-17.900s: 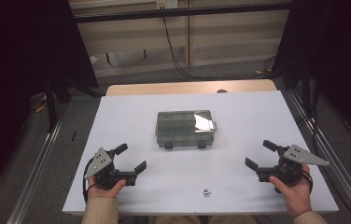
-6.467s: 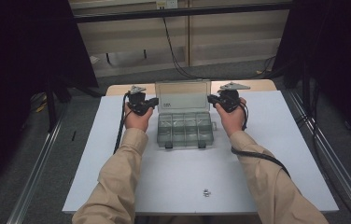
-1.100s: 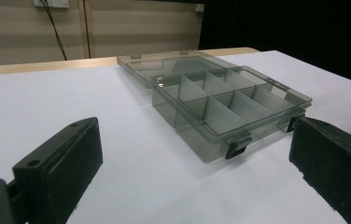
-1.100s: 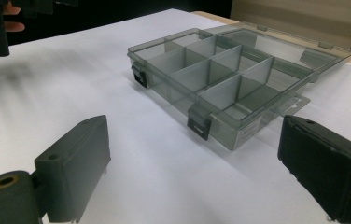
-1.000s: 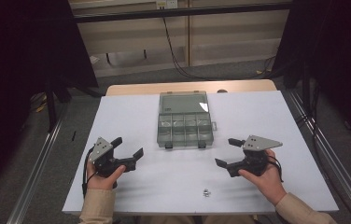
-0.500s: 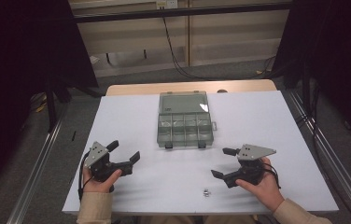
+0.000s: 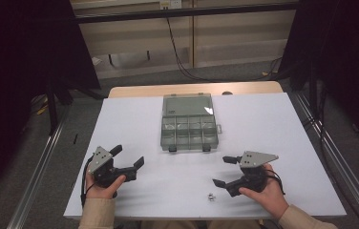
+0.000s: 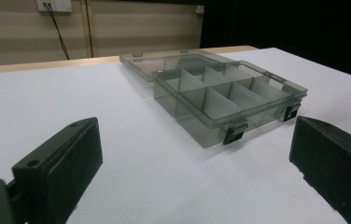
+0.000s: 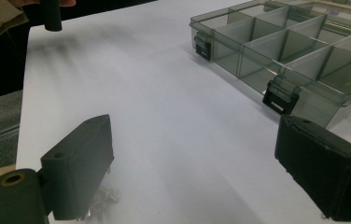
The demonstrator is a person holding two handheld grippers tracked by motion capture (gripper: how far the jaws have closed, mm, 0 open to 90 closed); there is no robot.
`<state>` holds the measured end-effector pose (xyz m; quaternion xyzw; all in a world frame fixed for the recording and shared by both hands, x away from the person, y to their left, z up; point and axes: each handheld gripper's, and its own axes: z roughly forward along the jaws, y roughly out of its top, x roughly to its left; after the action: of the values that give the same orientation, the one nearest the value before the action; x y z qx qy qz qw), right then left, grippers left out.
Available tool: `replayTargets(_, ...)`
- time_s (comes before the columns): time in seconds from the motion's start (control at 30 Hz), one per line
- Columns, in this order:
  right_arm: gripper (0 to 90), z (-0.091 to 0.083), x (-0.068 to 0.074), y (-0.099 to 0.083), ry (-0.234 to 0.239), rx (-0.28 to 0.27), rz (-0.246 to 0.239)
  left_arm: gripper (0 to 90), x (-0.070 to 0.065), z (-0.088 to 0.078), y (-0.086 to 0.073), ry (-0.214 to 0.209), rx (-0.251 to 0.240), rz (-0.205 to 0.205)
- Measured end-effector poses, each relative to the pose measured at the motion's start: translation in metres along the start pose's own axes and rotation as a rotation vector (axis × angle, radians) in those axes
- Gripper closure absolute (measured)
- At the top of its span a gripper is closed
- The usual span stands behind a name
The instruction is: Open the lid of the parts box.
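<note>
Screw (image 7: 211, 196) lies just beside right tool (image 7: 226, 171), apart.

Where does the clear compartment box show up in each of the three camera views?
High view: compartment box at table centre, lid open toward the far edge.
Left gripper view: compartment box right of centre, beyond the jaws.
Right gripper view: compartment box at upper right.
Shared landmark: its two black latches on the near wall.

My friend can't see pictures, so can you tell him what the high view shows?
A see-through box with compartments sits open on a white table, its lid flat behind it. Nearer the person, the left gripper and the right gripper are held open in the person's hands, with a small metal piece lying close by the right one.
</note>
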<state>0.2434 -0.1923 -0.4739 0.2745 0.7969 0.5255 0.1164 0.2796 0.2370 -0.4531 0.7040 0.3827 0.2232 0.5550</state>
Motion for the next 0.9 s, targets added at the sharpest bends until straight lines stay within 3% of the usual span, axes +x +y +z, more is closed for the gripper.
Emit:
replayTargets(0.3, 9.4, -0.008, 0.001, -0.004, 0.006, -0.004, 0.014, 2.4, -0.002, 0.002, 0.0, -0.009, 0.006, 0.013)
replayTargets(0.67, 9.4, -0.005, 0.006, -0.006, 0.033, 0.016, -0.006, 2.4, -0.002, 0.008, 0.0, -0.024, 0.009, 0.016)
replayTargets(0.9, 9.5, -0.007, 0.006, -0.007, 0.016, 0.014, 0.005, 2.4, -0.002, 0.01, 0.001, -0.026, 0.011, 0.017)
